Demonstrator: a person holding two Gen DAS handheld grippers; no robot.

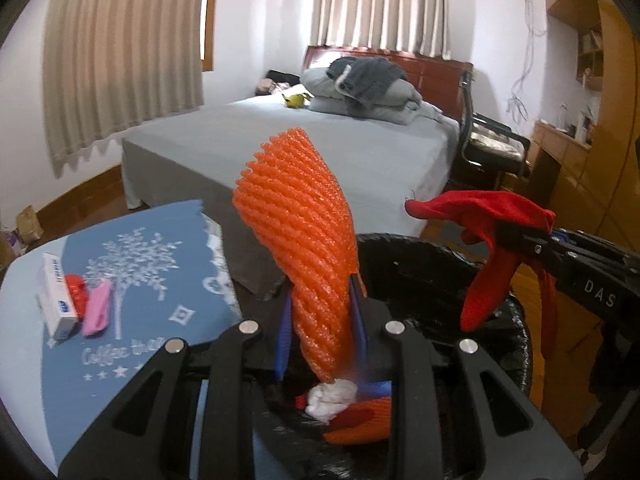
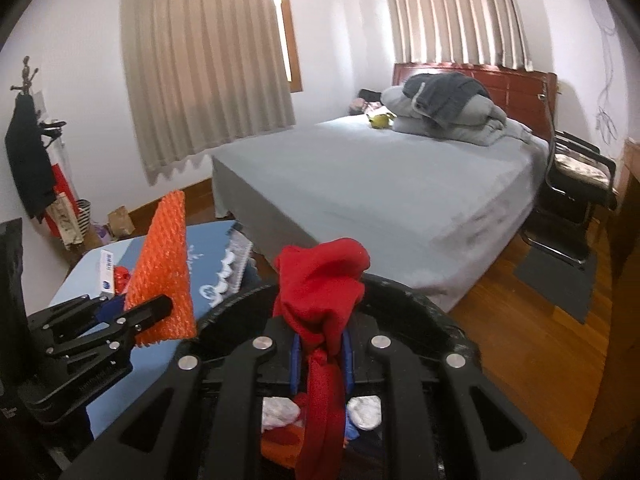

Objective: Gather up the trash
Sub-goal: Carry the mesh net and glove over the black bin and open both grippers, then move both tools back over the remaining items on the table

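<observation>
An orange foam net [image 1: 304, 216] stands upright between the blue pads of my left gripper [image 1: 320, 296], which is shut on it above the black-lined bin [image 1: 420, 264]. To its right, my right gripper [image 1: 512, 236] is shut on a limp red piece [image 1: 492, 240], cloth or bag, hanging over the bin. In the right wrist view the red piece [image 2: 320, 276] sits between the pads of the right gripper [image 2: 322, 356]. The left gripper [image 2: 162, 306] holds the net [image 2: 164, 260] by the bin rim [image 2: 420, 304]. White crumpled paper [image 2: 364, 410] and more orange netting [image 1: 360, 420] lie inside.
Left of the bin is a table with a blue cloth [image 1: 152, 280] bearing a white box [image 1: 56, 296], a pink item [image 1: 98, 308] and a red scrap [image 1: 76, 292]. A grey bed [image 2: 380, 184] stands behind, a black chair [image 2: 576, 184] and a dark floor mat [image 2: 556, 276] to the right.
</observation>
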